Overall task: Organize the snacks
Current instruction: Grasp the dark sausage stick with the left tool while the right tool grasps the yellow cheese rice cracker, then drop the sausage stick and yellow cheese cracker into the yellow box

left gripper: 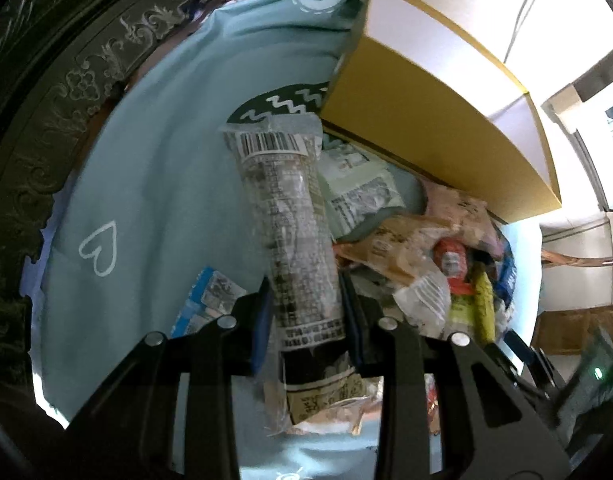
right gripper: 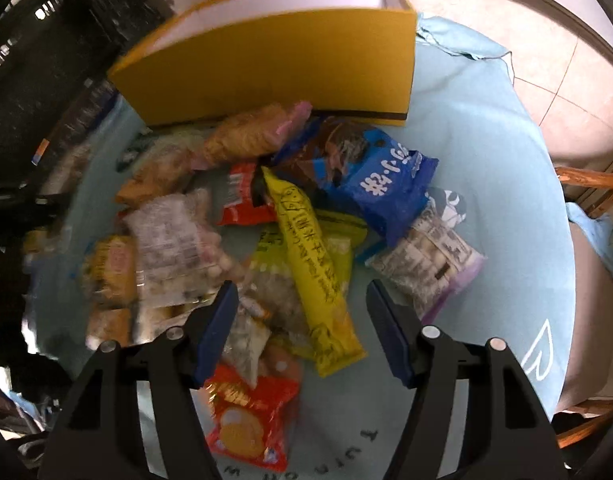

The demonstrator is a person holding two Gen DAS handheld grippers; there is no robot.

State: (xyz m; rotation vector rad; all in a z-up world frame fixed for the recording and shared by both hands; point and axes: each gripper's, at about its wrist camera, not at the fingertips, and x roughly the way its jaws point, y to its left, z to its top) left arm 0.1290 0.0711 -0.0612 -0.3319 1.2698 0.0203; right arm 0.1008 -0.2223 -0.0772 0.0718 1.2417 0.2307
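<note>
Left wrist view: far left we see a dark carved wooden frame [left gripper: 46, 92]. Next to it the round table under a pale blue cloth [left gripper: 154, 184] with a white heart outline drawn on it [left gripper: 99, 248]. A small blue-and-white sachet [left gripper: 210, 300] lies flat on the cloth, just left of our left gripper [left gripper: 306, 300].

The left gripper is pinching a long clear-wrapped cylindrical snack pack with a barcode label [left gripper: 290, 220]. Both blue-padded fingers [left gripper: 260, 320] press its sides near the lower end, and the pack stands up away from the camera. Behind its top sits a pale green flat packet [left gripper: 358, 188]. Right of that is the heap of mixed snack bags [left gripper: 438, 256], and above it the open yellow cardboard box with a white interior [left gripper: 434, 136], resting on the cloth.

Right wrist view: the same yellow cardboard box [right gripper: 274, 76] is at the top, its near wall facing us, snacks piled in front of it. Left side of the pile: a clear bag of small round puffs [right gripper: 174, 240] and a blurred orange-yellow packet [right gripper: 110, 268]. Centre: a long yellow stick pack with dark print [right gripper: 314, 272], lying lengthwise between the fingers' line, plus a red bag with a round cracker picture [right gripper: 246, 424] low down. Right: a dark blue bag with white characters [right gripper: 370, 180] and a clear bag with a purple edge [right gripper: 434, 264].

Our right gripper [right gripper: 302, 308] is spread, hovering over the pile, pads touching nothing. The blue cloth [right gripper: 506, 160] runs to the table edge, with tiled floor [right gripper: 546, 92] beyond.
</note>
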